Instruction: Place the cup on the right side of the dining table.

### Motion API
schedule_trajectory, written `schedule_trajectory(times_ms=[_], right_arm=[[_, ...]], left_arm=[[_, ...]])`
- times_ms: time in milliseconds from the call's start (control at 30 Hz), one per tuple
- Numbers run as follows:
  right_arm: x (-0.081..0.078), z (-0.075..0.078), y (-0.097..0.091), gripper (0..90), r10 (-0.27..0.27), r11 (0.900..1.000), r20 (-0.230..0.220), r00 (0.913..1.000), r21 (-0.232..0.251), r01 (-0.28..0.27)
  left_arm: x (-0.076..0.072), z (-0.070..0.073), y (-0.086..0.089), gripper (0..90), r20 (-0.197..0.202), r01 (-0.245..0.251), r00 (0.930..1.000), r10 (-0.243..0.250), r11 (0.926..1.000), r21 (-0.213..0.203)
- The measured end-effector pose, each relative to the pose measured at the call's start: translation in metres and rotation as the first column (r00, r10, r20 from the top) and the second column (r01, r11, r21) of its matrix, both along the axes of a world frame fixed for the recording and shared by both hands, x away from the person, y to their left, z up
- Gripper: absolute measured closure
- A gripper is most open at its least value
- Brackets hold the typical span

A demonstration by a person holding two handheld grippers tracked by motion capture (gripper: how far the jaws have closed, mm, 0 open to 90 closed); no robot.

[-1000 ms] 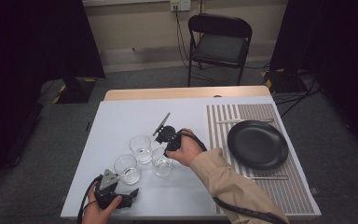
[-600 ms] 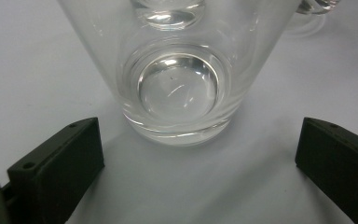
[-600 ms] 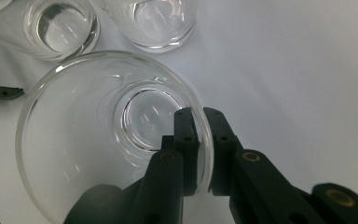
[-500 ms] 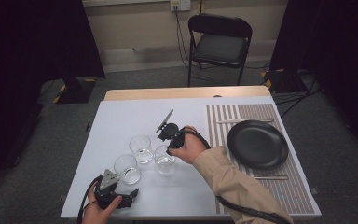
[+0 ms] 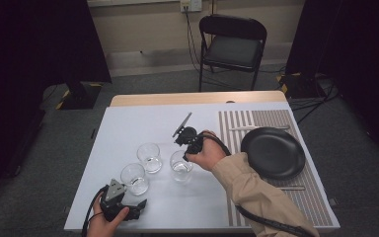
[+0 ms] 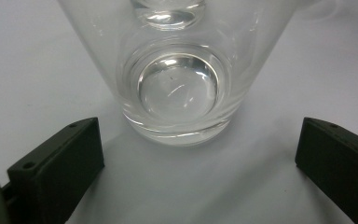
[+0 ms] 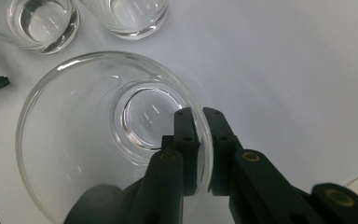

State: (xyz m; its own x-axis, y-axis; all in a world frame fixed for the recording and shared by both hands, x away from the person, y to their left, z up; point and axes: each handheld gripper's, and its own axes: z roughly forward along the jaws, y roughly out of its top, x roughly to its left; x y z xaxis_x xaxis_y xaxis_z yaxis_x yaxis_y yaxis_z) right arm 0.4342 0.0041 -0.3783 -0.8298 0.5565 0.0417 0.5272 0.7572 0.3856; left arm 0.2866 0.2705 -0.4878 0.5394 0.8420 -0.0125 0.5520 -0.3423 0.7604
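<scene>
Three clear glasses stand on the white table (image 5: 128, 123). My right gripper (image 5: 187, 154) is shut on the rim of the rightmost glass (image 5: 181, 167). In the right gripper view one jaw sits inside that glass (image 7: 74, 140) and the other outside, so the right gripper (image 7: 200, 144) pinches its wall. Near the table's front left edge my left gripper (image 5: 132, 200) is open. The front-left glass (image 5: 134, 177) stands just ahead of it. In the left gripper view this glass (image 6: 179, 88) sits beyond the wide-apart jaws of the left gripper (image 6: 198, 163), untouched.
The third glass (image 5: 149, 157) stands between and behind the other two. A black plate (image 5: 272, 152) lies on a striped placemat (image 5: 237, 123) at the right, with cutlery (image 5: 249, 128) beside it. A folding chair (image 5: 233, 44) stands beyond the table.
My right hand has shifted a little to the right and up, taking the pinched glass with it. The left gripper has stayed where it was.
</scene>
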Motion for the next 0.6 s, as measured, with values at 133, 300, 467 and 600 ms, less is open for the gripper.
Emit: schedule_trajectory(times_ms=[133, 300, 467, 600], right_arm=[[0.0, 0.003, -0.005, 85.5, -0.006, 1.0, 0.003, 1.0, 0.001, 0.006], [0.001, 0.005, -0.013, 85.5, -0.026, 0.9997, 0.006, 0.9996, -0.001, 0.026], [0.002, 0.006, -0.019, 85.5, -0.033, 0.9994, 0.006, 0.9994, 0.002, 0.033], [0.003, 0.008, -0.024, 85.6, -0.043, 0.9991, 0.006, 0.999, -0.002, 0.043]], left_arm=[[0.0, 0.0, 0.0, 0.1, 0.0, 0.001, 1.0, -0.001, 1.0, 0.002], [0.0, 0.0, 0.0, 0.0, 0.001, 0.001, 1.0, -0.001, 1.0, 0.002], [0.0, 0.0, 0.0, 0.1, 0.001, 0.0, 1.0, 0.0, 1.0, 0.001], [0.0, 0.0, 0.0, 0.1, 0.0, 0.001, 1.0, -0.001, 1.0, 0.002]])
